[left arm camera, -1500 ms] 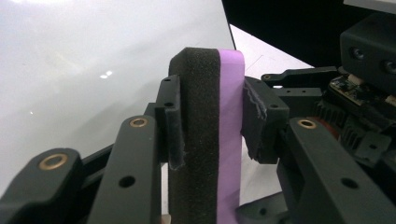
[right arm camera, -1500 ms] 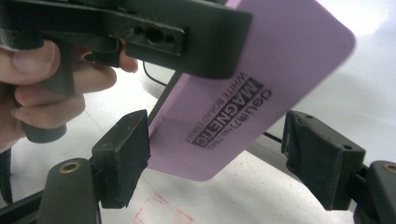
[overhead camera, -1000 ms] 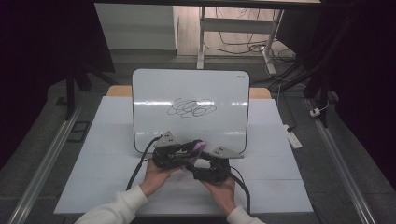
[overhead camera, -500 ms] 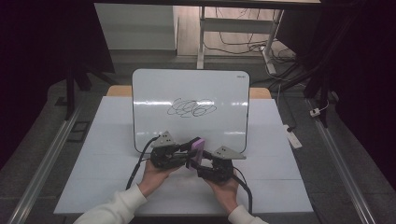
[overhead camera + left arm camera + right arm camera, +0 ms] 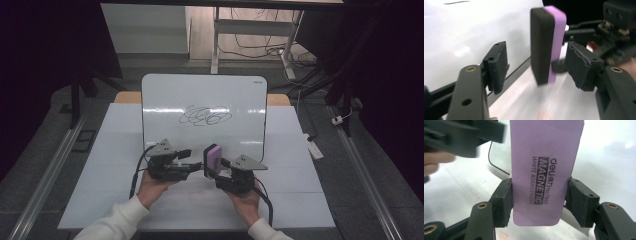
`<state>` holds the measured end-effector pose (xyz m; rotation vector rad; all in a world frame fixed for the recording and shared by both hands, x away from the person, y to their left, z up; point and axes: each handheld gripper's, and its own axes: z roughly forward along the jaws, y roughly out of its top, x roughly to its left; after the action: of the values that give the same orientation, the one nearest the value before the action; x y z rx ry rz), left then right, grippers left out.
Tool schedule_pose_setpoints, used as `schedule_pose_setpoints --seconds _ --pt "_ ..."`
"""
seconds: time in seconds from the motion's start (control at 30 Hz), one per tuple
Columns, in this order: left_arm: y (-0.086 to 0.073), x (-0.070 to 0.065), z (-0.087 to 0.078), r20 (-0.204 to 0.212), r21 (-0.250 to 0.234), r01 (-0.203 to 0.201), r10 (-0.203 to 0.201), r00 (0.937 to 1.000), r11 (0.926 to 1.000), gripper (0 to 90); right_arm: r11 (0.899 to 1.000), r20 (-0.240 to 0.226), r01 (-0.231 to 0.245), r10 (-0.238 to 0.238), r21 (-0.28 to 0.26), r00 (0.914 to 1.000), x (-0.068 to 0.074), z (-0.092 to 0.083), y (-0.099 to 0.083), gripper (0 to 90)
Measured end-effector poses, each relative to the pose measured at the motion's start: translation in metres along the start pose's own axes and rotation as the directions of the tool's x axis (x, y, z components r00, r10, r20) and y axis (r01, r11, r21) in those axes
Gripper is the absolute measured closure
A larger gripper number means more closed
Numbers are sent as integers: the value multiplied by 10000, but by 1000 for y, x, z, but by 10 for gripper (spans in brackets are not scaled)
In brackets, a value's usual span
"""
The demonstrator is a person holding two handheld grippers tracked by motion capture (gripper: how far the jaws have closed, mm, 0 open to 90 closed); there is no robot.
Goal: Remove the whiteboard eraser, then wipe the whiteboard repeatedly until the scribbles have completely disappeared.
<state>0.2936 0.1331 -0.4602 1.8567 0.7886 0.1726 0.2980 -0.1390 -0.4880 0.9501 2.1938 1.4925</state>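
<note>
At the near edge of the white table (image 5: 120, 200), just in front of the whiteboard (image 5: 165, 100), we see the two grippers side by side, each in one of the person's hands. The right gripper (image 5: 539, 202) is clamped on the purple whiteboard eraser (image 5: 212, 160): in the right gripper view its pads press both long edges of the eraser (image 5: 544, 175), whose printed purple back faces the camera. The eraser stands upright in the air above the table, between the two grippers, its dark felt side turned toward the left gripper (image 5: 192, 164).

The left gripper's jaws have just been opening. In the left gripper view they stand apart, and the eraser (image 5: 547, 45) hangs in the gap between them, clear of both pads; we see daylight on each side of it.

Compared with a second ago, the roles have swapped. Then the left gripper was closed on the eraser and the right one stood wide beside it; now the right one holds it and the left has let go. The left gripper has also drawn a little away, toward the left of the high view, while the right hand sits about where it was. The black scribble (image 5: 205, 116) on the whiteboard looks the same as before.
</note>
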Motion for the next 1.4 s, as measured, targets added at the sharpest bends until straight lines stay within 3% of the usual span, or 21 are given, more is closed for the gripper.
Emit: schedule_pose_setpoints --seconds 0.17,0.23,0.37,0.57,0.63,0.73,0.93,1.17,1.4 --pt "-19 8 -26 -323 718 52 -29 9995 9974 296 9997 182 187 -184 -175 9997 -5 -6 4 407" --pt "-30 10 -36 -642 1025 -23 90 9979 9947 282 9994 256 263 -257 -232 9993 -7 -8 6 407" --pt "-55 18 -57 -961 1403 323 -188 9952 9896 274 9985 472 417 -400 -362 9981 -12 -14 11 408" --pt "-81 30 -86 -1836 1668 745 -433 9820 9832 270 9976 816 405 -359 -556 9960 -23 -21 20 408" --pt "-86 36 -93 -1945 1635 997 -670 9786 9815 266 9973 994 435 -375 -585 9943 -27 -23 22 408" --pt "-91 41 -96 -2123 1560 1286 -939 9727 9793 266 9967 1207 480 -398 -657 9919 -32 -25 26 408" --pt "-90 41 -92 -2157 1554 1150 -799 9732 9811 260 9953 1568 509 -376 -819 9869 -41 -27 35 408" --pt "-91 44 -95 -2237 1402 1301 -966 9699 9815 259 9937 1919 576 -382 -963 9807 -49 -29 47 407" --pt "-91 43 -95 -2206 1363 1236 -915 9711 9829 255 9945 2530 451 -198 -944 9673 -60 -25 68 407"
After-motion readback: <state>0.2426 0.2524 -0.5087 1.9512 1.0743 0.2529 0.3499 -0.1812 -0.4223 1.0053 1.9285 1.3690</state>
